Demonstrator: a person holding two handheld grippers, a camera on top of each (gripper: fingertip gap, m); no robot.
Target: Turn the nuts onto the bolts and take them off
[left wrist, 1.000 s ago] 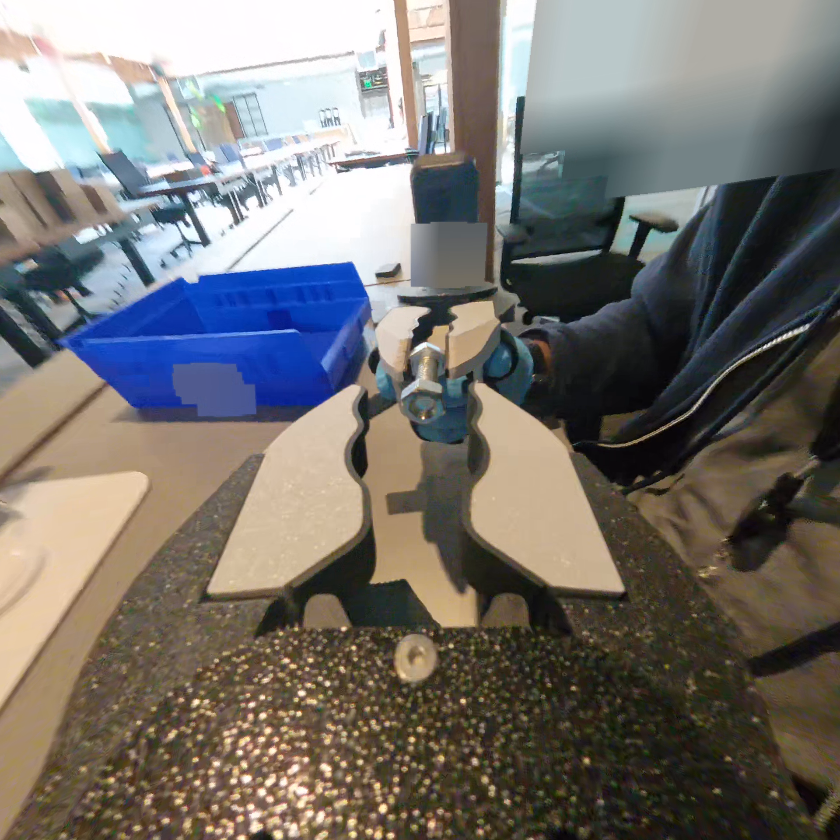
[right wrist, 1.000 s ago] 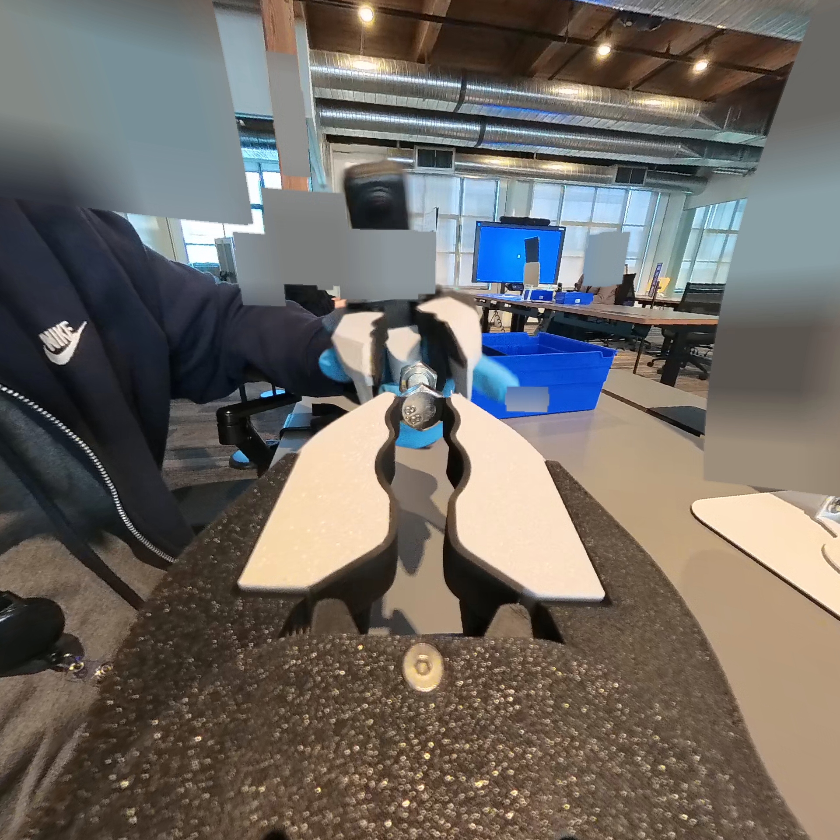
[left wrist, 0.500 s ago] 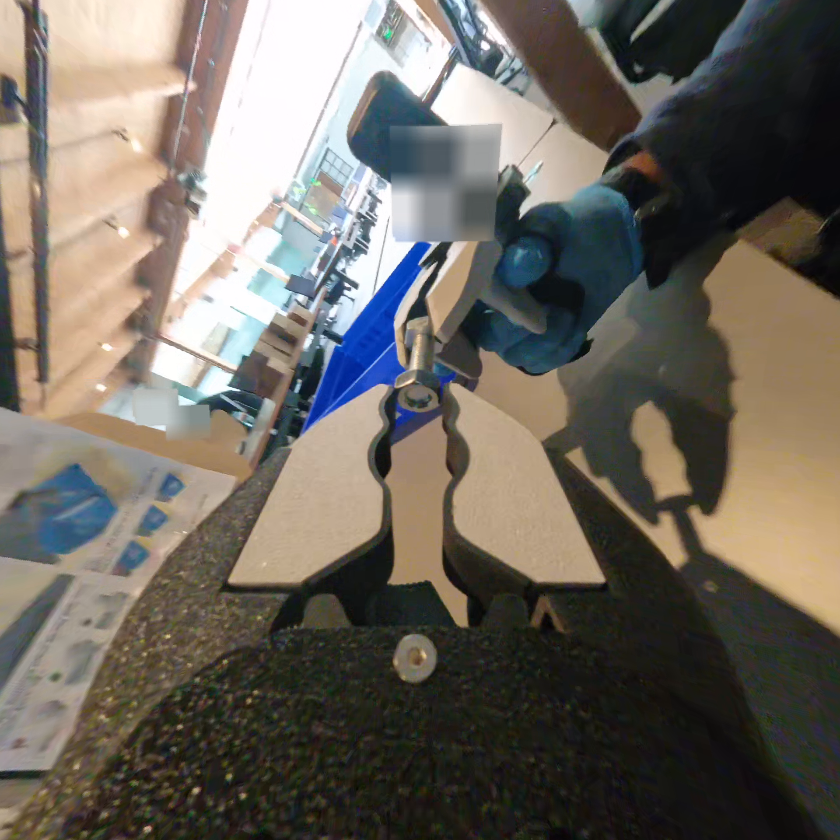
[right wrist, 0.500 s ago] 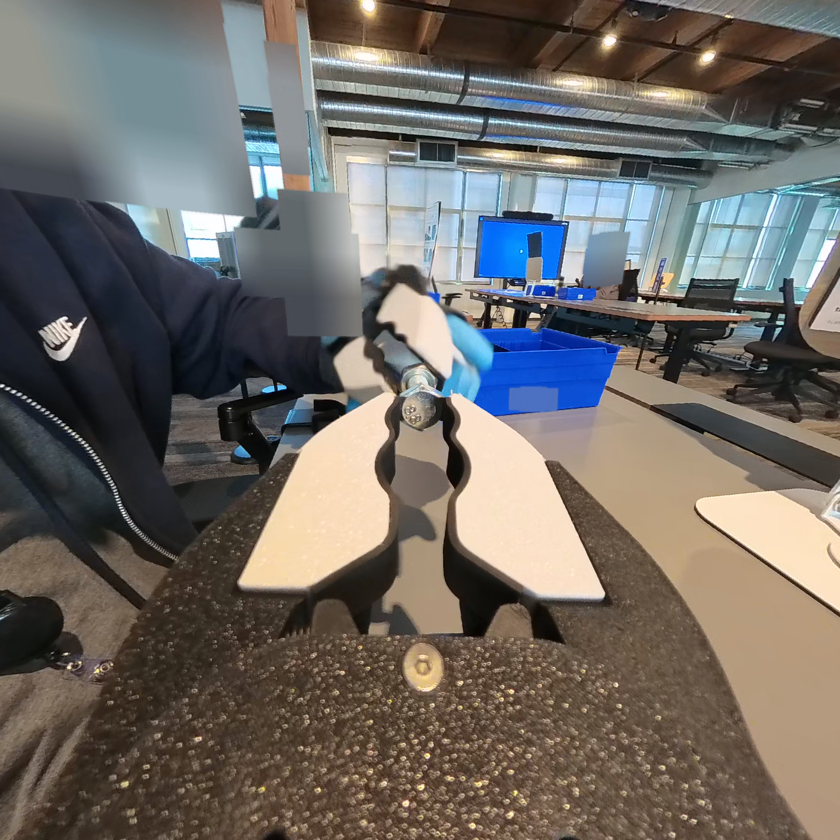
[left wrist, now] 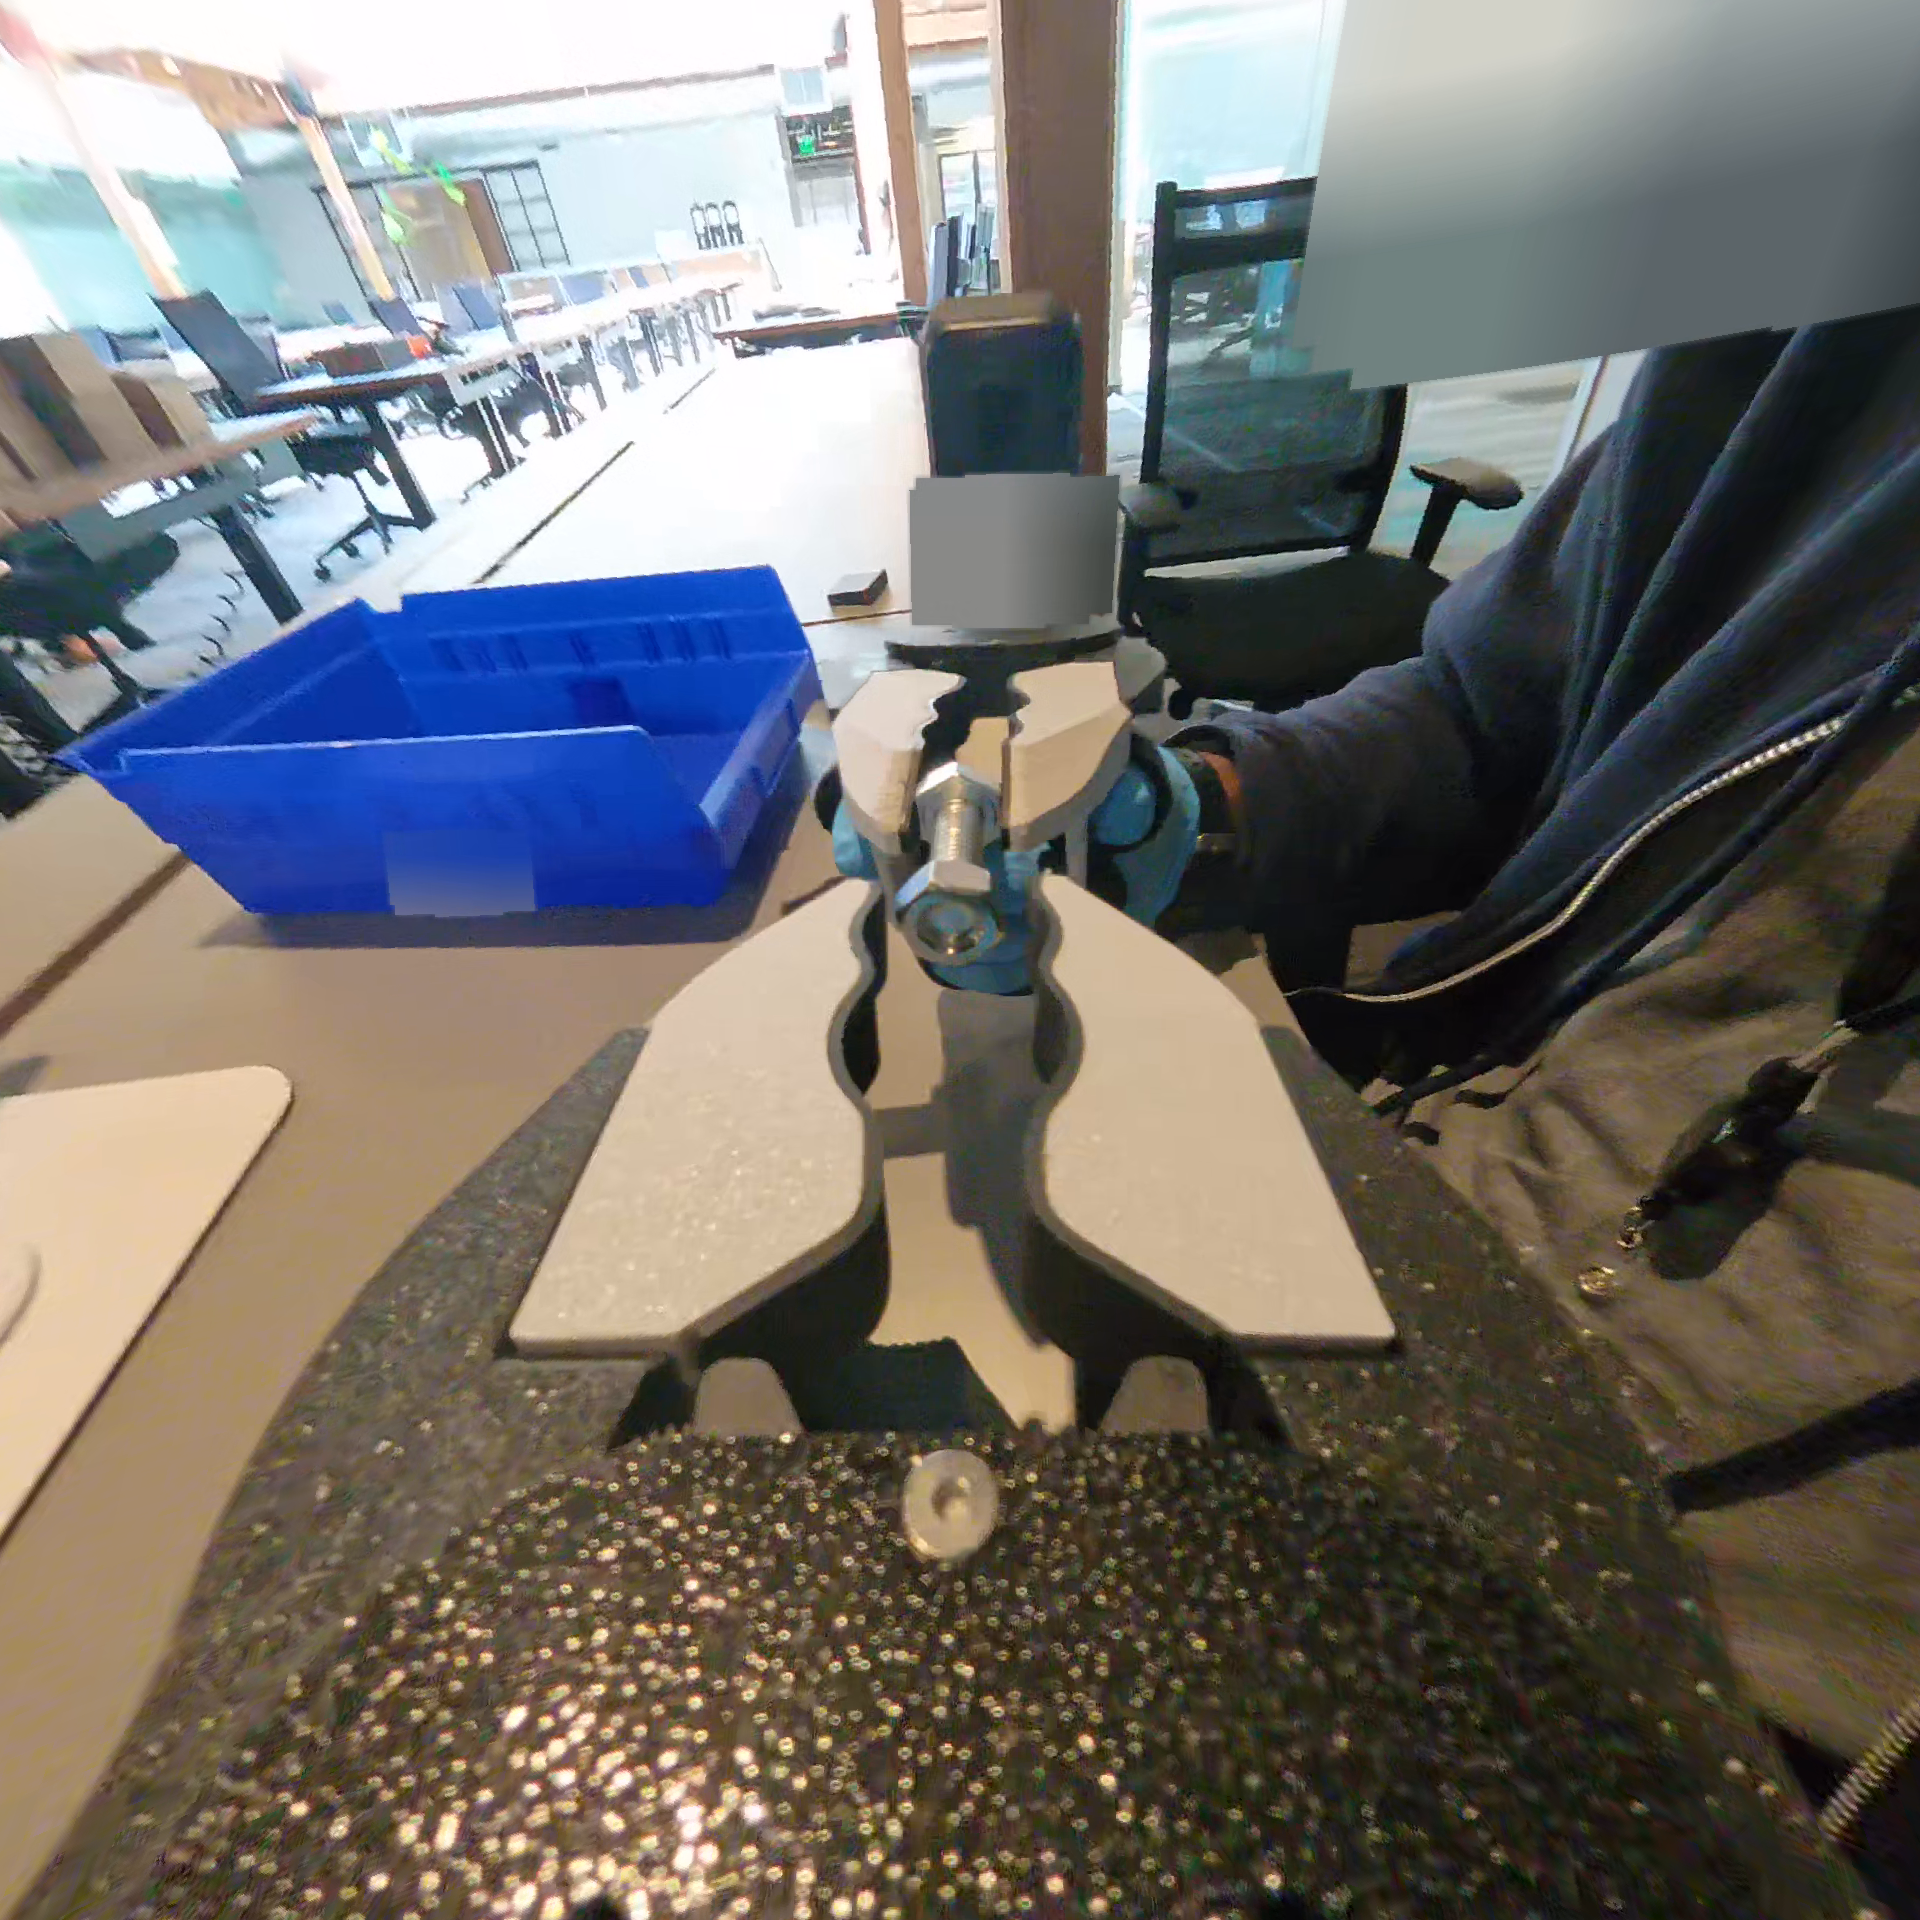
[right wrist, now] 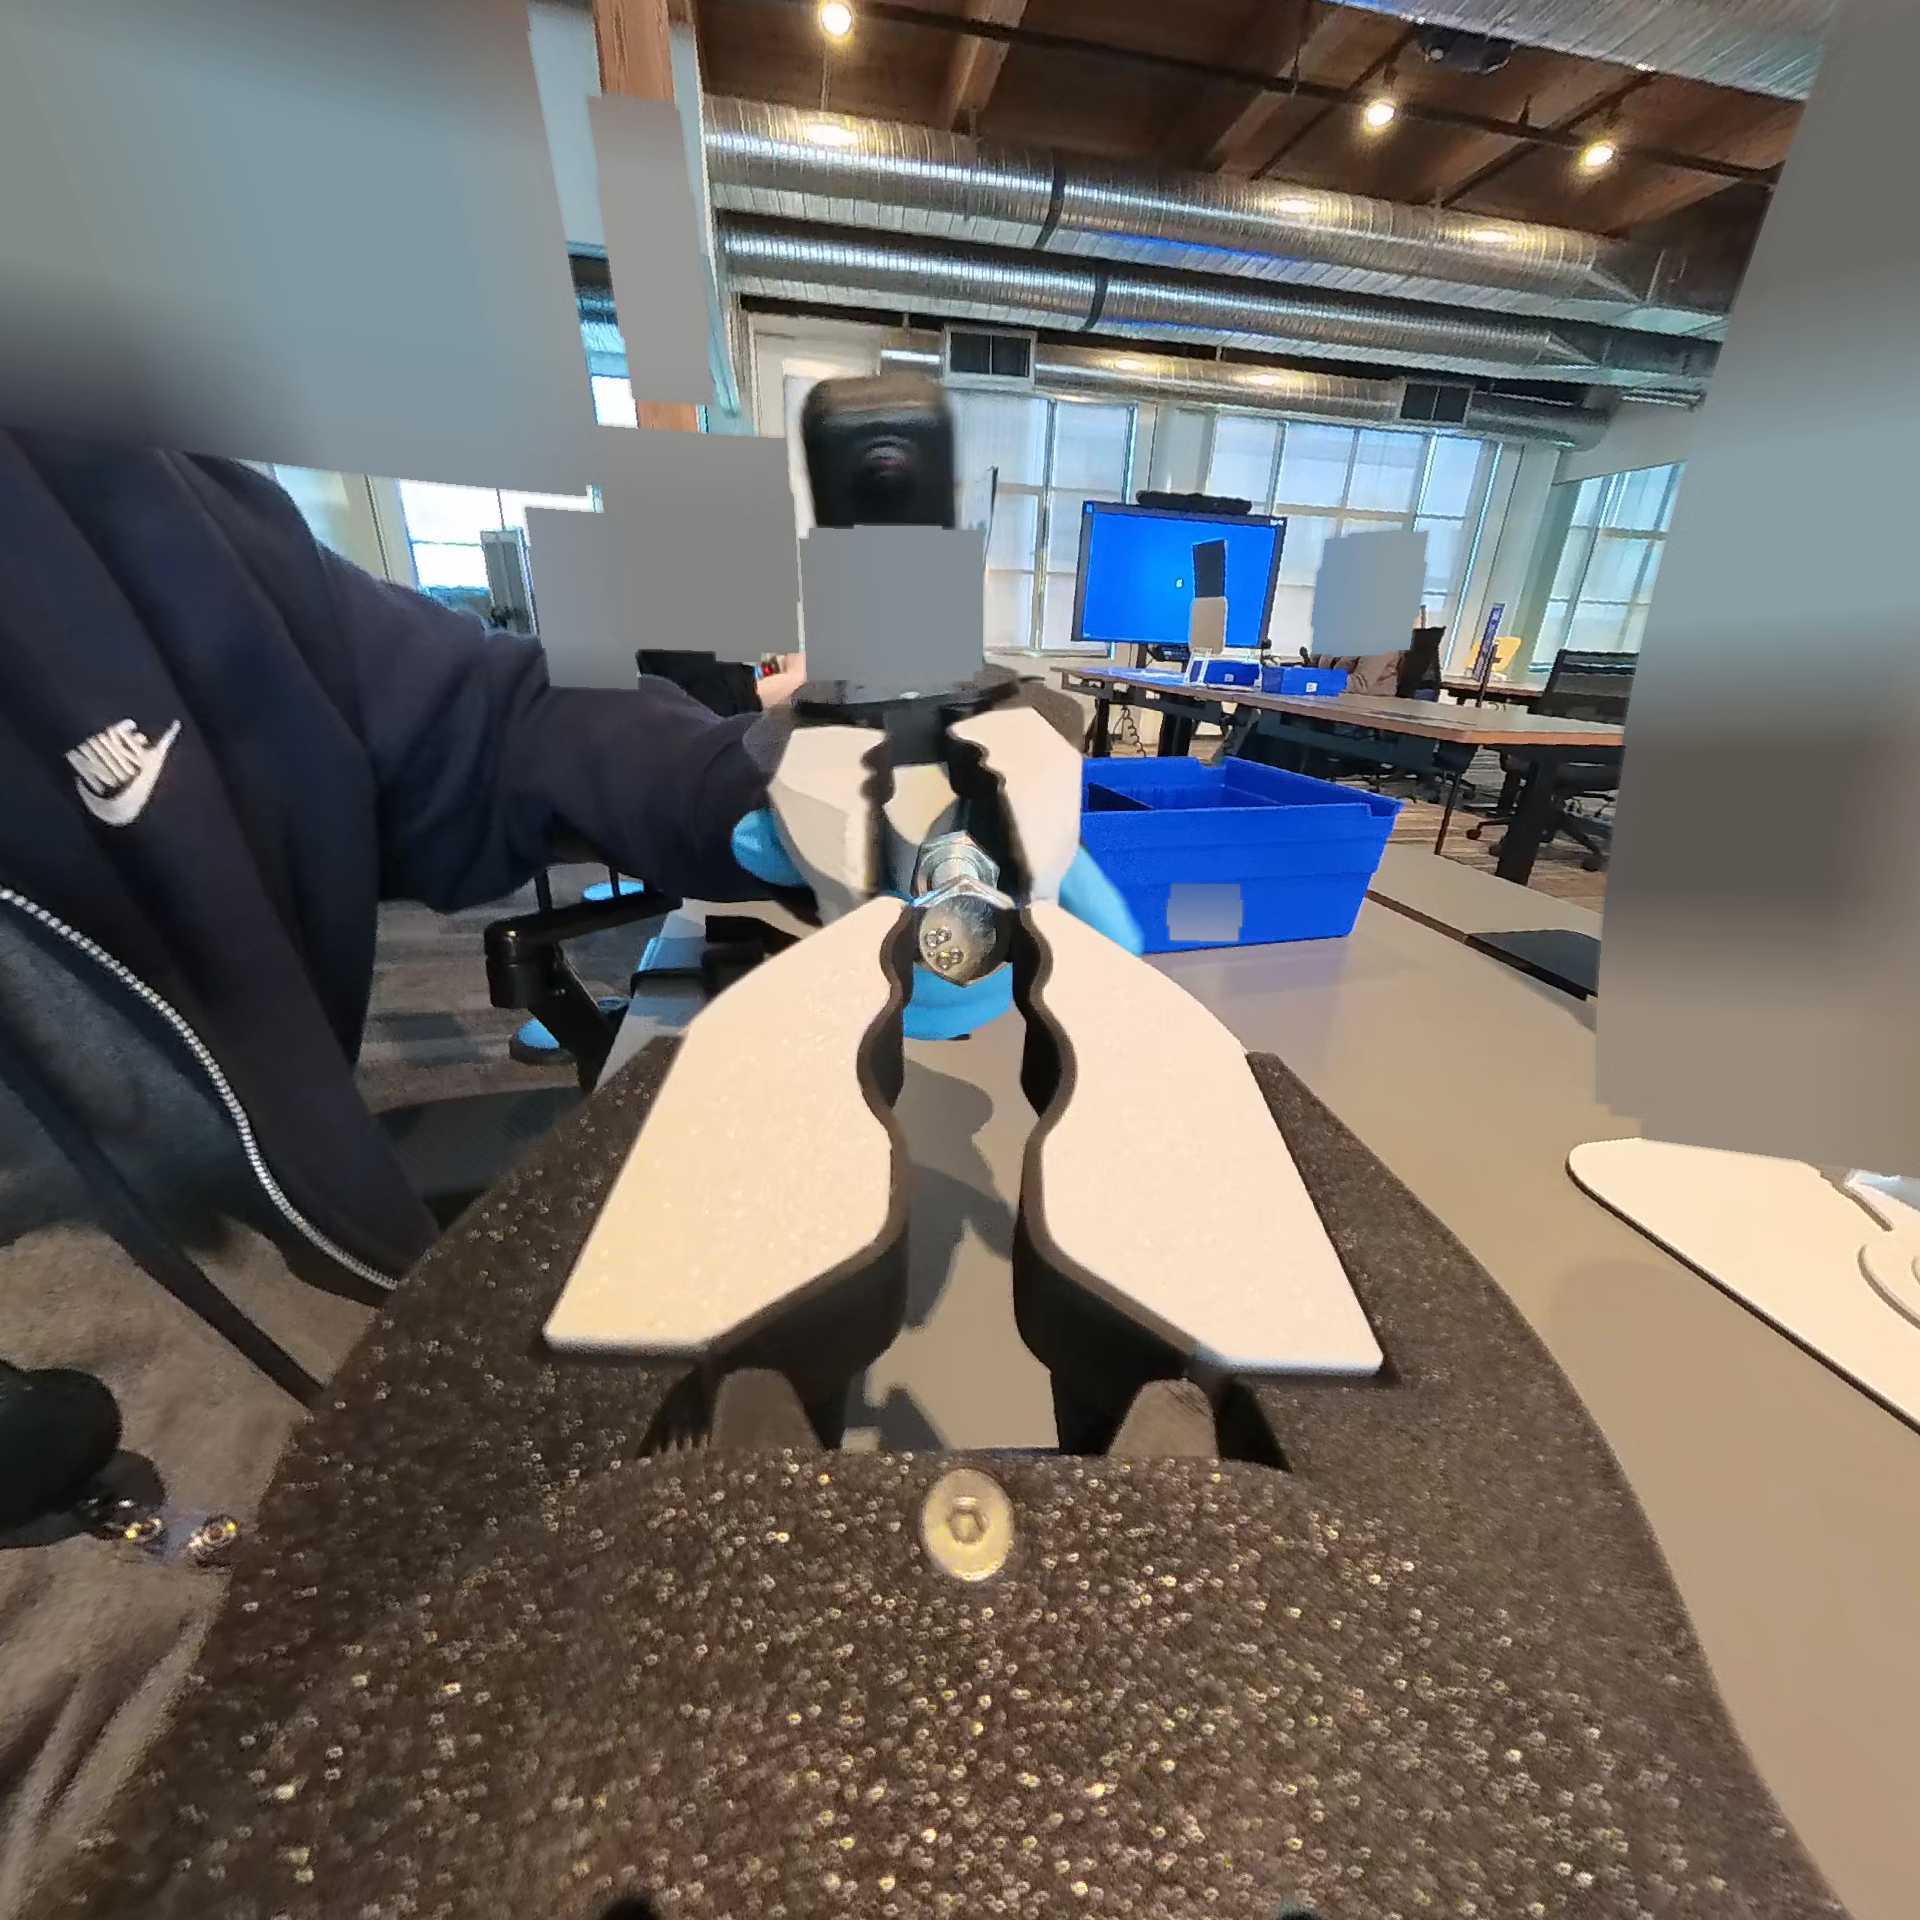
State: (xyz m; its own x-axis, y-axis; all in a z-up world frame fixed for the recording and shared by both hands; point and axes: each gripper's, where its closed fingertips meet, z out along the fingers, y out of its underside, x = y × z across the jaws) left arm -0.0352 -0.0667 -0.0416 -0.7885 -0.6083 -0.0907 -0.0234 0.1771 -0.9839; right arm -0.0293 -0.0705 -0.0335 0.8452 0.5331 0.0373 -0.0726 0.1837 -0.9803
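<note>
A steel bolt (left wrist: 951, 831) is held in the air between my two grippers, which face each other. My right gripper (right wrist: 961, 935) is shut on the bolt's hex head (right wrist: 956, 940); it also shows in the left wrist view (left wrist: 961, 769). A hex nut (left wrist: 945, 914) sits on the bolt's near threaded end. My left gripper (left wrist: 961, 925) is level, and its fingertips flank the nut with a small gap on the right side, so it is open. In the right wrist view the left gripper (right wrist: 935, 831) shows beyond the bolt. Hands in blue gloves (left wrist: 1132, 821) hold both grippers.
A blue plastic bin (left wrist: 468, 790) stands on the grey table (left wrist: 416, 1008) beyond the grippers; it also shows in the right wrist view (right wrist: 1226, 842). A white pad (left wrist: 104, 1174) lies at the table's edge. A person in a dark jacket (left wrist: 1558, 779) sits close by.
Half a second ago my left gripper was rolled far over with its tips closed on the nut. It has rolled back level and its tips have eased apart. The right gripper stayed on the bolt.
</note>
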